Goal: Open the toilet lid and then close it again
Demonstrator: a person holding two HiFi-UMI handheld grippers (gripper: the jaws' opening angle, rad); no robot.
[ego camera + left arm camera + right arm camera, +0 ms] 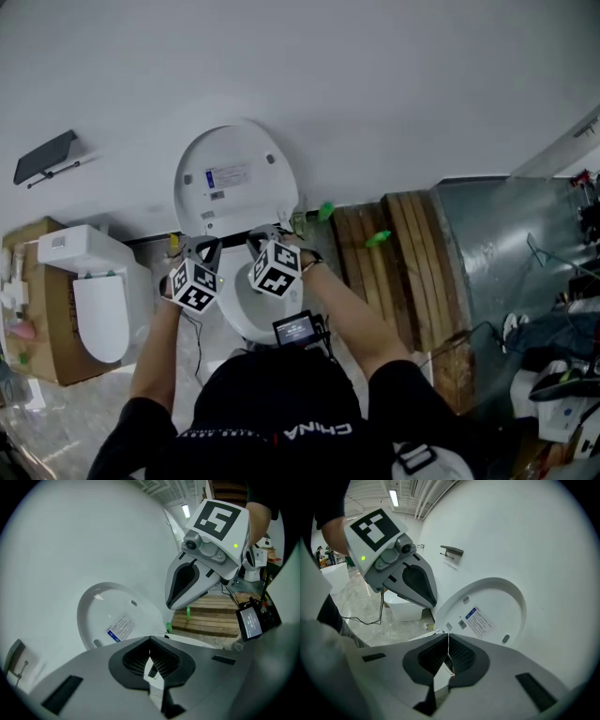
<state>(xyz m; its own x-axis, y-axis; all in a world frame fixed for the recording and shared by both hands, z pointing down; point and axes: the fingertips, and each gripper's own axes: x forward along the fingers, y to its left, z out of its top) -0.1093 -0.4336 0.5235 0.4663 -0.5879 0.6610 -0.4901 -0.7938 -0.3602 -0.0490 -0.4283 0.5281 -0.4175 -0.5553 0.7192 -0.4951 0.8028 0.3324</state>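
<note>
Head view looks down on the white oval plastic toilet lid (236, 178), which stands upright and open against the white wall (375, 84). At six o'clock from it, side by side over the white ceramic toilet bowl (246, 319), are the left hand-held gripper (204, 246) and the right hand-held gripper (264, 240). Both are clenched, with nothing between the jaws. Each points at twelve o'clock toward the lid's lower edge; I cannot tell whether either touches it. A second white toilet (98, 300) sits at nine o'clock.
</note>
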